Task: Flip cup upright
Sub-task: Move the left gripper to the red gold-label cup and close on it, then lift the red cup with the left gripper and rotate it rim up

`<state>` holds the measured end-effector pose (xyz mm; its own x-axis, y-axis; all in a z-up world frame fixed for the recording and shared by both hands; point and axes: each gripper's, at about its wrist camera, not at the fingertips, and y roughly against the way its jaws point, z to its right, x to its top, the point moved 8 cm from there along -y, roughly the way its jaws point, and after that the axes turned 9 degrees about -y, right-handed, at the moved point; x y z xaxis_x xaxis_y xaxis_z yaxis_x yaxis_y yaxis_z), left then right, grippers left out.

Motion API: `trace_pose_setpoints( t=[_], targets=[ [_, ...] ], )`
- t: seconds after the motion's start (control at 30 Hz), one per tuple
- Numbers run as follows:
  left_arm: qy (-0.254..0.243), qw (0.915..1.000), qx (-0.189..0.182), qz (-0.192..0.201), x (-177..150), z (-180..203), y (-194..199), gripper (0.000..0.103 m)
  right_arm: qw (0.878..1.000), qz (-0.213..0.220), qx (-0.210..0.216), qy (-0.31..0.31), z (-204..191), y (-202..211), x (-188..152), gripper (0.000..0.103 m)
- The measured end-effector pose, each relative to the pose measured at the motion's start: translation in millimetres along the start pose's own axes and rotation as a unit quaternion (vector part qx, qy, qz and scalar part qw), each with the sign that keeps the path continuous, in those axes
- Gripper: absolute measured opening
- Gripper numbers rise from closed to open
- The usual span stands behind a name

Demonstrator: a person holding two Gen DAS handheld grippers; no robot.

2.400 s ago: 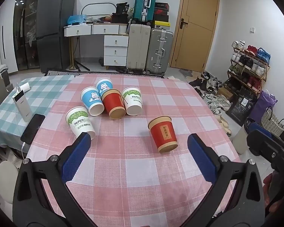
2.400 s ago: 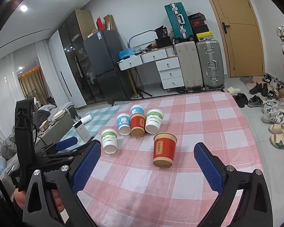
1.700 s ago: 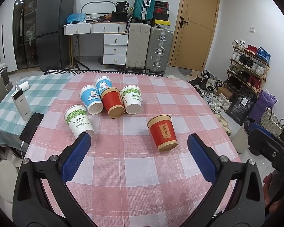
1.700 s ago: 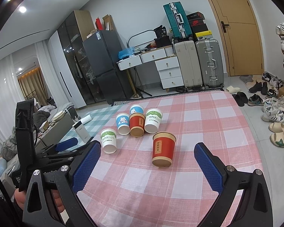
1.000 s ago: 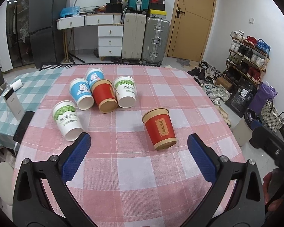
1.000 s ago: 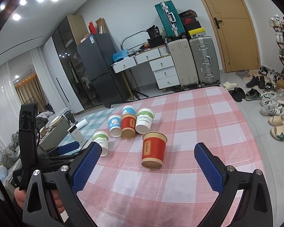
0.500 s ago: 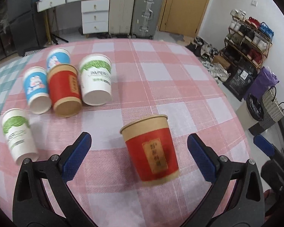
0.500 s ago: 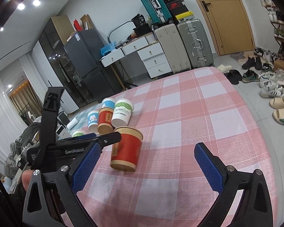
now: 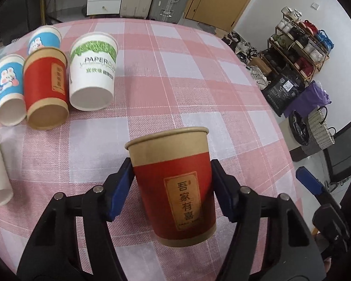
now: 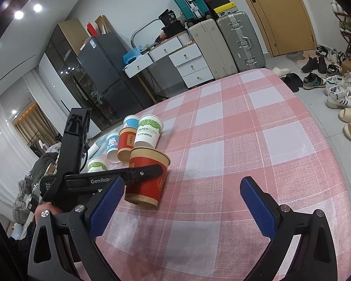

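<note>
While the left tongs (image 9: 172, 188) clamp the inverted red cup (image 9: 175, 187), the right tongs (image 10: 182, 205) gape empty.

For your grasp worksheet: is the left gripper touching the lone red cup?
Touching. In the left wrist view, the left gripper has both blue pads pressed flush against the red cup sides, no gap visible.

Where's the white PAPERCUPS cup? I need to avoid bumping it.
In the left wrist view, the white PAPERCUPS cup lies upper left on the pink checked tablecloth, touching the lying red cup's right.
</note>
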<state>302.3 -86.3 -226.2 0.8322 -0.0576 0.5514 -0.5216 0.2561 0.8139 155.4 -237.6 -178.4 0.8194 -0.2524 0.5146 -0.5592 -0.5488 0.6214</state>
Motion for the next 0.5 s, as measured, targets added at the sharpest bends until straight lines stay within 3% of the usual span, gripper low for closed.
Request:
trace_pose_setpoints(
  t=[0.13, 0.27, 0.5],
  targets=[
    [0.005, 0.9997, -0.019, 0.011, -5.9, 9.5, 45.8, 0.063, 1.0, 0.009, 0.0, 0.01, -13.7, 12.0, 0.5, 0.101],
    [-0.005, 0.9994, -0.01, 0.032, -10.5, 5.0, 97.1, 0.063, 1.0, 0.014, -0.004, 0.025, -34.3, 22.6, -2.5, 0.101],
    [0.002, 0.9977, 0.001, 0.067, -56.9, -20.7, 208.8, 0.063, 0.999, 0.008, 0.011, 0.044, -74.7, 38.2, -25.3, 0.101]
  ],
)
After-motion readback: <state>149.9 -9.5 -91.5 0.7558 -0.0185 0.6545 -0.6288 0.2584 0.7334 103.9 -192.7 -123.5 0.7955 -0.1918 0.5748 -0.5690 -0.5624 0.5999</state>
